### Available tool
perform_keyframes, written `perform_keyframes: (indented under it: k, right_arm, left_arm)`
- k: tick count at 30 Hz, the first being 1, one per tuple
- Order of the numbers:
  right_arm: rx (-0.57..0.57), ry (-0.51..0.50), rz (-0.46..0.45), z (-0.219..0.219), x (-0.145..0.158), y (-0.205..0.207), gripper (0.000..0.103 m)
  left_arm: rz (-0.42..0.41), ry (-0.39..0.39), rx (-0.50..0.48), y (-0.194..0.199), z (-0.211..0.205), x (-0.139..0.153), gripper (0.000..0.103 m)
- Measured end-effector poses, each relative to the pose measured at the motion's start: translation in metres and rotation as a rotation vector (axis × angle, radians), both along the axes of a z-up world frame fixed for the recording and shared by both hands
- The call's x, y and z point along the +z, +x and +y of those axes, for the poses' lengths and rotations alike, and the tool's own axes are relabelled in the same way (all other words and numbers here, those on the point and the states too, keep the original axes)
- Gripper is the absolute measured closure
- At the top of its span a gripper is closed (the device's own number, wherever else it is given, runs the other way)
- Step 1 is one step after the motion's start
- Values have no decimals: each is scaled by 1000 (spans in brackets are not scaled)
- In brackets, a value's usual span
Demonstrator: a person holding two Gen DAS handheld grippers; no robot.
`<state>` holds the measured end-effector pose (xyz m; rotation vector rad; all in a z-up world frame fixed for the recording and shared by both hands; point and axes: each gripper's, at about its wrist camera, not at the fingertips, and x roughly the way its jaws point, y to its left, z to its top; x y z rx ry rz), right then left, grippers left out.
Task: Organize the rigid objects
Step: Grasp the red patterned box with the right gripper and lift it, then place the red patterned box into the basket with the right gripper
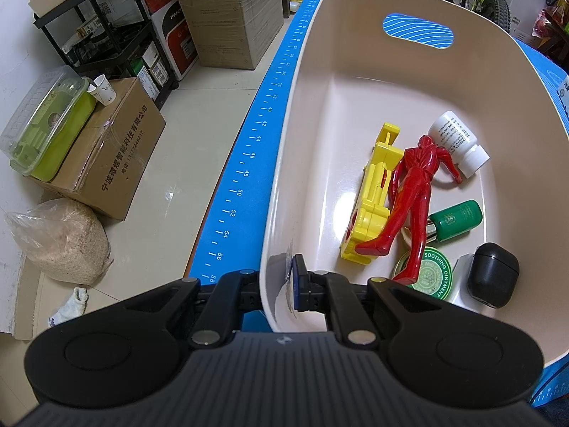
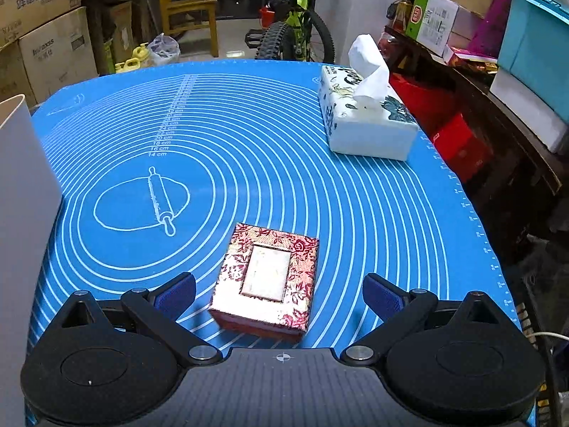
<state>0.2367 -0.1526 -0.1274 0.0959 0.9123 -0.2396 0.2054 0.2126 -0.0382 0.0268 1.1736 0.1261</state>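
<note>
A beige basin (image 1: 313,71) stands on the blue mat (image 1: 249,163). My left gripper (image 1: 288,284) is shut on the basin's near rim. In the basin lie a yellow toy (image 1: 373,192), a red figure (image 1: 409,192), a white bottle (image 1: 458,142), a green bottle (image 1: 458,219), a green ointment tin (image 1: 432,274) and a black case (image 1: 492,274). In the right wrist view a red-and-gold brocade box (image 2: 265,277) lies flat on the mat (image 2: 249,135). My right gripper (image 2: 281,297) is open, its pads on either side of the box and clear of it.
A white tissue box (image 2: 362,121) sits at the mat's far right. The basin's wall (image 2: 21,192) rises at the left. Beyond the table's left edge are cardboard boxes (image 1: 106,156), a sack (image 1: 67,242) and a black rack (image 1: 106,28). A dark cluttered shelf (image 2: 498,114) flanks the right.
</note>
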Motion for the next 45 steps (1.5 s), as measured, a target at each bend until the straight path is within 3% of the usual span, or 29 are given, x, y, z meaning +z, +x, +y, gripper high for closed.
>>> perform_keyframes:
  k: [2,4,6,8,16,33,40,45]
  right_arm:
    - [-5,9,-14,-2,-1,1,4]
    - [-11,24,-26,-3,-3,2,15]
    - [-4,60,-15,-4,-6,3,37]
    - [-11,54,-21,-1,-6,2,44]
    - [4,20,-98,10,12,-9,44]
    - [244,45,-384,98,130,-29,44]
    - [383,52,-404,144,152,-30,44]
    - [475,60,-344,177,144,-24,44]
  left_arm:
    - [0,-1,0,0,0,0,91]
    - [0,0,0,0,0,0,91]
    - [0,-1,0,0,0,0,91]
    - [1,1,-1,0,0,0,91]
    - [0,0,1,0,1,0,91]
    - [0,1,0,0,0,0,91]
    - [0,1,0,0,-1,0,91]
    - [0,1,0,0,-1,0,91]
